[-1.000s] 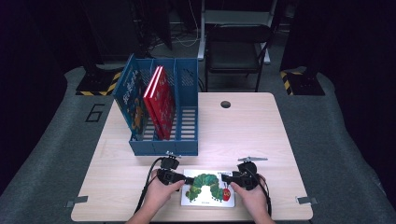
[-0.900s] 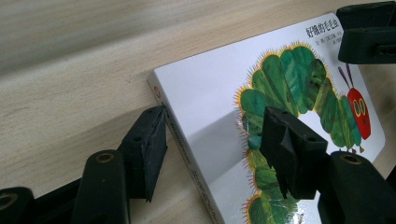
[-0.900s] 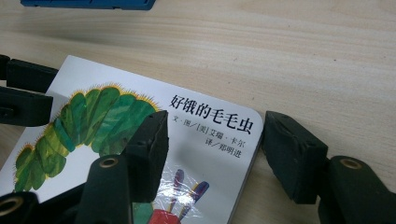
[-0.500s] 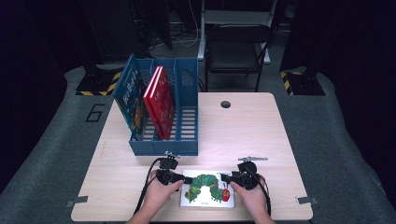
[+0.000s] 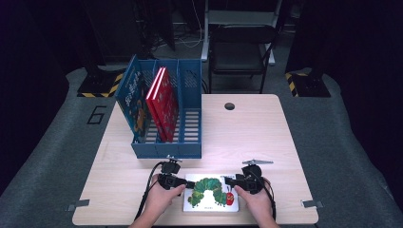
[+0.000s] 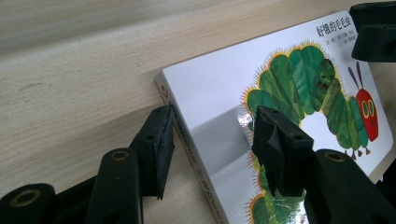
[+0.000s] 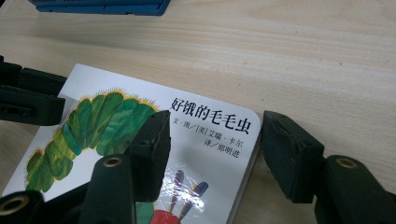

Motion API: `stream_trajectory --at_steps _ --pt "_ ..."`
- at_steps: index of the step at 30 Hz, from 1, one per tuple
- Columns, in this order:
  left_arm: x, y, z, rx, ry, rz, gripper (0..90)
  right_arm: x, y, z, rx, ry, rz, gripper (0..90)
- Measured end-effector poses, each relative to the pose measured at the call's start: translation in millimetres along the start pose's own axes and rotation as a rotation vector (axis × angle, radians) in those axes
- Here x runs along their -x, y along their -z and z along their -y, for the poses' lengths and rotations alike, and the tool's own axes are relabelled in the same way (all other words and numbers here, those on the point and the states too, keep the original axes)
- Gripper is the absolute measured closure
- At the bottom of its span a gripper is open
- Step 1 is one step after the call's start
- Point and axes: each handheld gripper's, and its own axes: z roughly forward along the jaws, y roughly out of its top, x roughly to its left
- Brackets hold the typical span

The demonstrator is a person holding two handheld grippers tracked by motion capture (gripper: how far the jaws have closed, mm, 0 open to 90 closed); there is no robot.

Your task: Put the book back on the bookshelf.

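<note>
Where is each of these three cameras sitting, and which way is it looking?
High view: above the person's side, looking forward and down on the table, blue rack, both hands and tongs.
Left gripper view: rides the left tongs, looking along the black jaws straddling the caterpillar book's spine edge.
Right gripper view: rides the right tongs, jaws straddling the book's opposite edge.
All three share the book; each gripper view glimpses the other tongs.

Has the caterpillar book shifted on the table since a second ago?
No. The caterpillar book lies in the same spot, the same way in front of the blue rack, flat between the two grippers.
</note>
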Motion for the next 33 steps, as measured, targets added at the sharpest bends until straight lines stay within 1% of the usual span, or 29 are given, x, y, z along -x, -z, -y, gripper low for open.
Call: stream_trajectory --at_steps 1,4,5,7,8,10,11,12,13,14,15,16,17,18,19,20,21,22,24,25,26,27,31,32,33 --pt "0.1 -0.2 0.4 0.010 0.002 -0.005 48.4 0.1 -0.2 0.1 -0.001 0.000 -0.001 42.8" --pt "0.0 0.5 0.6 0.010 0.005 0.001 48.4 0.2 -0.7 0.2 -0.001 0.003 -0.002 42.8" --pt "0.1 1.5 0.3 0.003 0.009 0.007 48.4 -0.4 -1.0 0.3 -0.007 -0.001 0.002 42.8" --pt "0.6 1.6 0.6 0.023 0.021 0.008 48.4 -0.5 -1.2 0.3 -0.008 -0.001 0.002 42.8" --pt "-0.1 3.1 0.5 0.014 0.015 0.015 48.4 -0.3 -1.5 0.4 -0.003 0.005 0.002 42.9" --pt "0.0 5.4 1.1 0.030 0.033 0.027 48.4 -0.8 -0.5 0.4 -0.001 0.001 -0.001 42.8" --pt "0.0 5.4 1.1 0.030 0.033 0.027 48.4 -0.8 -0.5 0.4 -0.001 0.001 -0.001 42.8" --pt "-0.7 6.8 1.3 0.027 0.024 0.030 48.4 -1.4 0.9 -0.1 0.003 0.001 -0.004 42.8" --pt "0.9 7.0 1.7 0.040 0.047 0.035 48.4 -1.4 0.9 -0.1 0.003 0.001 -0.004 42.8" --pt "0.7 7.6 2.0 0.043 0.042 0.033 48.4 -2.0 1.4 -0.3 0.008 0.001 -0.006 42.8" --pt "0.9 9.0 2.2 0.046 0.039 0.033 48.4 -2.8 2.5 -0.6 0.015 0.012 -0.007 42.8" --pt "0.9 9.0 2.2 0.046 0.039 0.033 48.4 -3.8 3.1 -0.8 0.014 0.010 -0.004 42.8" --pt "0.2 11.0 2.1 0.036 0.022 0.033 48.4 -4.0 3.4 -0.9 0.018 0.015 -0.003 42.8" --pt "0.2 11.0 2.1 0.036 0.022 0.033 48.4 -4.6 3.7 -1.1 0.019 0.014 -0.002 42.8" --pt "2.1 10.7 2.3 0.052 0.050 0.038 48.4 -5.1 4.0 -1.3 0.020 0.012 -0.002 42.8" --pt "1.8 11.4 2.4 0.053 0.040 0.034 48.4 -5.1 4.0 -1.3 0.020 0.012 -0.002 42.8" --pt "2.0 12.5 2.2 0.048 0.044 0.038 48.4 -5.2 4.6 -1.6 0.021 0.014 -0.003 42.8" --pt "1.0 13.5 2.1 0.045 0.027 0.037 48.4 -4.9 5.0 -1.9 0.026 0.021 -0.004 42.8" --pt "3.4 14.5 2.0 0.065 0.050 0.038 48.4 -6.3 7.2 -2.7 0.029 0.019 -0.006 42.8" --pt "3.4 14.5 2.0 0.065 0.050 0.038 48.4 -7.1 8.0 -3.1 0.029 0.017 -0.006 42.8" --pt "2.8 16.1 1.6 0.054 0.033 0.036 48.4 -7.1 8.0 -3.1 0.029 0.017 -0.006 42.8" --pt "3.7 16.7 1.6 0.060 0.039 0.038 48.3 -8.1 9.2 -3.8 0.033 0.023 -0.004 42.7" --pt "4.1 20.5 0.2 0.075 0.031 0.039 48.4 -9.9 10.8 -5.0 0.046 0.025 -0.002 42.8" --pt "4.5 21.6 -0.2 0.073 0.040 0.042 48.4 -10.4 11.5 -5.6 0.052 0.027 -0.004 42.9" --pt "5.0 21.5 -0.2 0.085 0.043 0.038 48.4 -10.8 12.1 -6.0 0.053 0.028 -0.004 43.0"
